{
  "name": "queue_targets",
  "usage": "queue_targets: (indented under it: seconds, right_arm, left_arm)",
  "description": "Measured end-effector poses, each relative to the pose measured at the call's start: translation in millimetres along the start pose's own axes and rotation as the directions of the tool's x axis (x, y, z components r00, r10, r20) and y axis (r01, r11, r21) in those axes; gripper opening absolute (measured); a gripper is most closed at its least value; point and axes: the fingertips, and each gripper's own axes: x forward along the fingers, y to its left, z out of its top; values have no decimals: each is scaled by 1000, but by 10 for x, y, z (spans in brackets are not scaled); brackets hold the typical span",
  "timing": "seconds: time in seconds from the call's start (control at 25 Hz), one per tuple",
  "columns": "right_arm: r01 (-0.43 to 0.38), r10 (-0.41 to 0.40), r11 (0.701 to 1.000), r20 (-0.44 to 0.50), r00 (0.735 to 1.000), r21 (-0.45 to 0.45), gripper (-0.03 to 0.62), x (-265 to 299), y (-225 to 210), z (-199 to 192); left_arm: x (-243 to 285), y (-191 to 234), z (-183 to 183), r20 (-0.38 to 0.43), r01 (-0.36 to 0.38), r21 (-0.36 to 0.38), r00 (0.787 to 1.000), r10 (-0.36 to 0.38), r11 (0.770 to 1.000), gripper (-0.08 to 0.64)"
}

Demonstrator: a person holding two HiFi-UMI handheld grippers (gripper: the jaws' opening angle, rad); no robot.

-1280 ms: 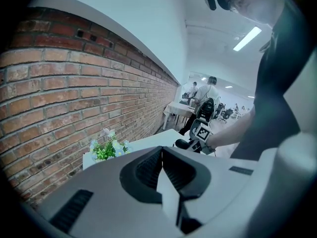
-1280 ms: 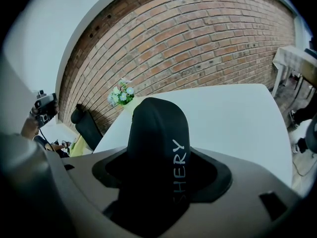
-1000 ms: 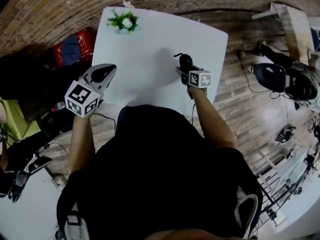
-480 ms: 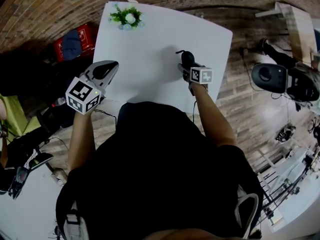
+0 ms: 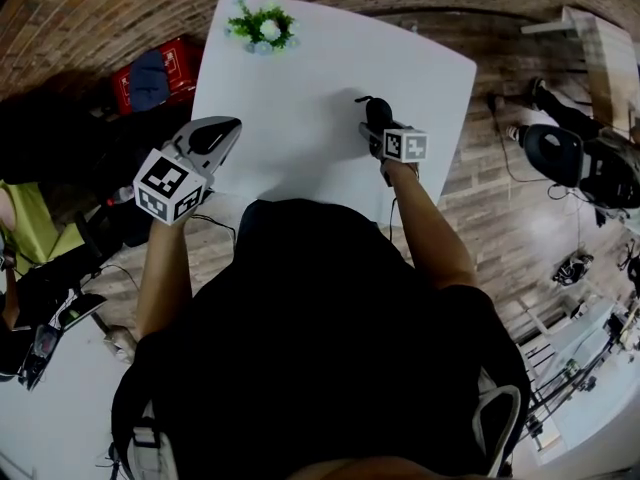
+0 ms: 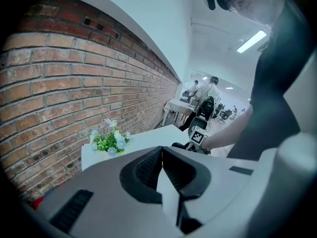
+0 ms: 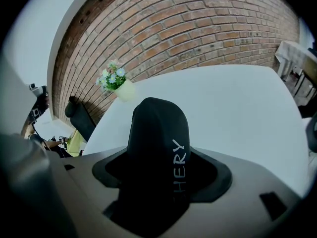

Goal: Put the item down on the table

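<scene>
Very little shifts. My head swings, so the flower pot sits higher and further right in the head view than a second ago, and the white table turns with it. My right claw, clamped on the black item, creeps a touch nearer the flower pot. My left claw drifts slightly away from it.

The item is black and smooth with a round top; white letters "HERY" run down its side; it stands up between the jaws of the right hand-held gripper, which press on it from both sides; it is over the white counter, toward the counter's right side in the head view; whether its bottom touches the counter cannot be told.
</scene>
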Motion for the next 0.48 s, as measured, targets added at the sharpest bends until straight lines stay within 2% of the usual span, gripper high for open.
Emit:
queue_targets:
  seconds: [0.48]
  right_arm:
    - [9, -9, 1000, -6, 1000, 23, 348, 156, -79, 8]
  left_arm:
    - [85, 65, -15, -23, 10, -6, 1000, -10, 1000, 11]
